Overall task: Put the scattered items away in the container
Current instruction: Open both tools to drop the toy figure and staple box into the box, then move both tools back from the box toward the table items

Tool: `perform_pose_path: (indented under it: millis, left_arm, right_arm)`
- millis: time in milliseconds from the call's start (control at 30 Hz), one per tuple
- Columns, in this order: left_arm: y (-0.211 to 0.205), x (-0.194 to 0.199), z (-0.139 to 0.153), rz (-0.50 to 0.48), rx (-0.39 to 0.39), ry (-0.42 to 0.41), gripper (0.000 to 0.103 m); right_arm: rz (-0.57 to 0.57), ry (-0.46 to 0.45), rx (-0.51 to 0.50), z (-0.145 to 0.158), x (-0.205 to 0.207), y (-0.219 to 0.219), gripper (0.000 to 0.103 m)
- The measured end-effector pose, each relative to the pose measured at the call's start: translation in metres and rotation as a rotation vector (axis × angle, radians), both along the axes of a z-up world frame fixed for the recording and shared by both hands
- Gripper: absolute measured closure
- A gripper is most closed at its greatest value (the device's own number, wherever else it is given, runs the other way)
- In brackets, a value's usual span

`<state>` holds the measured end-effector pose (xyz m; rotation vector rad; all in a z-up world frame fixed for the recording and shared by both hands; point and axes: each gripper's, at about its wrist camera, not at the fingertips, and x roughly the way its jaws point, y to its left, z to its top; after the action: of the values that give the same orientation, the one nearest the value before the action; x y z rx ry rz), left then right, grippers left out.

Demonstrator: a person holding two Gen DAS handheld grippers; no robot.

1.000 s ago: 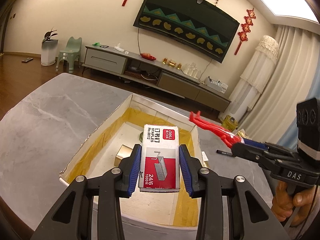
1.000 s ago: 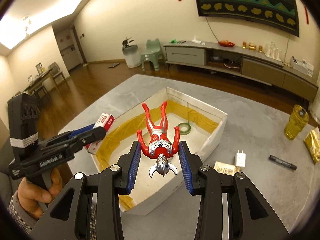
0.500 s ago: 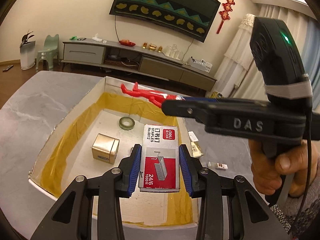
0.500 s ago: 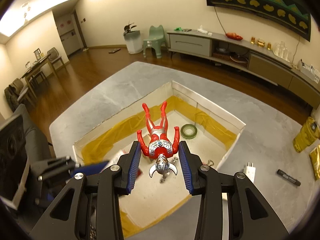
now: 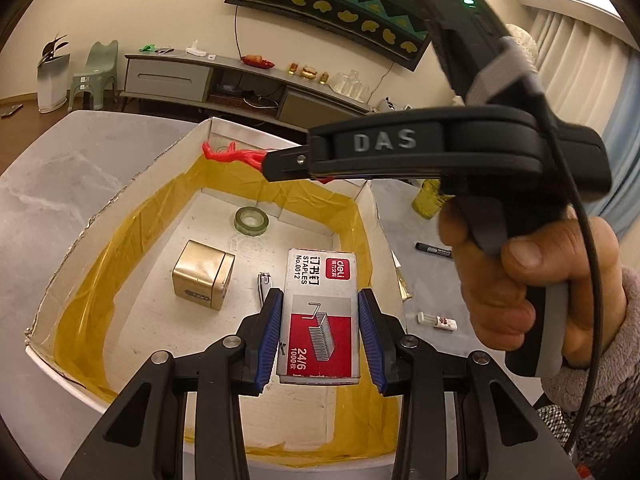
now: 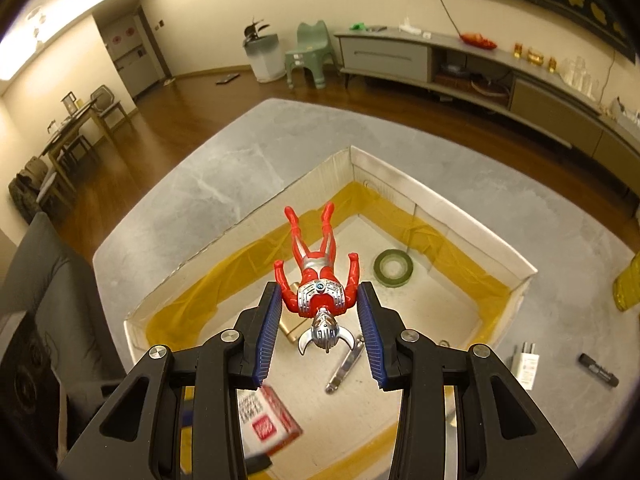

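Looking along the left claw (image 5: 320,338): blue ribbed pads clamp a flat staple box (image 5: 320,316) by its long sides, red/grey card w/ print, held over the box (image 5: 120,200), near its front-right part. Box = white card walls, rough cut rim, yellow film lining lower walls, pale floor. Inside: gold cube tin (image 5: 203,274), rounded corners, shiny; green tape roll (image 5: 251,221) lying flat nr the back; nail clipper (image 5: 265,280) just left of the staple box, partly hidden. Only this view shows the right claw from the side, black body marked DAS, gripped by a hand (image 5: 520,280) in a fuzzy sleeve, w/ red legs of the figure (image 5: 228,154) poking out over the far rim. Right of the box on grey marble table (image 5: 60,184): marker (image 5: 434,249), small tube (image 5: 436,321), yellow jar partly hidden.

Right-wrist view: right claw (image 6: 320,334) partly closed, pads pinching the figure (image 6: 318,276) at the shoulders, head toward cam, legs pointing away, hanging above the box (image 6: 460,216) mid-floor. Glossy red/silver plastic, horned silver head. Seen here only: full clipper (image 6: 346,364), chrome, lying diagonal; white charger (image 6: 526,364) outside the box nr the marker (image 6: 598,369). Tape roll (image 6: 393,268) sits nr the back right wall. Staple box (image 6: 268,420) shows blurred at bottom, under this claw; gold tin mostly hidden behind the figure.
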<state>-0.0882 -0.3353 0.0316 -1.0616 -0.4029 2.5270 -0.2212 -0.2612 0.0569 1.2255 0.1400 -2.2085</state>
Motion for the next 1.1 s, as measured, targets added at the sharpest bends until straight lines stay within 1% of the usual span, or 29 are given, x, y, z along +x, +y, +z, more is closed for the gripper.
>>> perform_pose_path:
  millis: [200, 267, 333, 400, 600, 733, 833, 1100]
  left_arm:
    - [0.001, -0.011, -0.008, 0.01, -0.013, -0.035, 0.063]
    - [-0.002, -0.015, -0.014, 0.026, -0.008, -0.058, 0.06]
    - [-0.01, -0.017, -0.017, 0.044, 0.019, -0.074, 0.049]
    - [-0.018, -0.016, -0.017, 0.075, 0.037, -0.064, 0.048]
    - [-0.039, -0.011, -0.015, 0.146, 0.09, -0.038, 0.048]
    - [-0.046, -0.009, -0.015, 0.166, 0.111, -0.032, 0.048]
    - [-0.044, -0.01, -0.016, 0.155, 0.099, -0.04, 0.048]
    - [-0.034, -0.009, -0.012, 0.139, 0.045, -0.018, 0.048]
  right_arm:
    - [-0.017, -0.059, -0.004, -0.015, -0.025, -0.009, 0.062]
    - [-0.027, -0.082, -0.017, -0.023, -0.035, -0.009, 0.06]
    - [-0.05, -0.115, -0.012, -0.033, -0.044, -0.008, 0.059]
    - [-0.069, -0.135, -0.011, -0.04, -0.048, -0.004, 0.058]
    - [-0.063, -0.136, -0.011, -0.04, -0.038, 0.004, 0.058]
    - [-0.055, -0.139, -0.021, -0.038, -0.03, 0.007, 0.058]
    - [-0.053, -0.146, -0.022, -0.038, -0.026, 0.01, 0.058]
    - [-0.032, -0.147, -0.023, -0.034, -0.009, 0.017, 0.058]
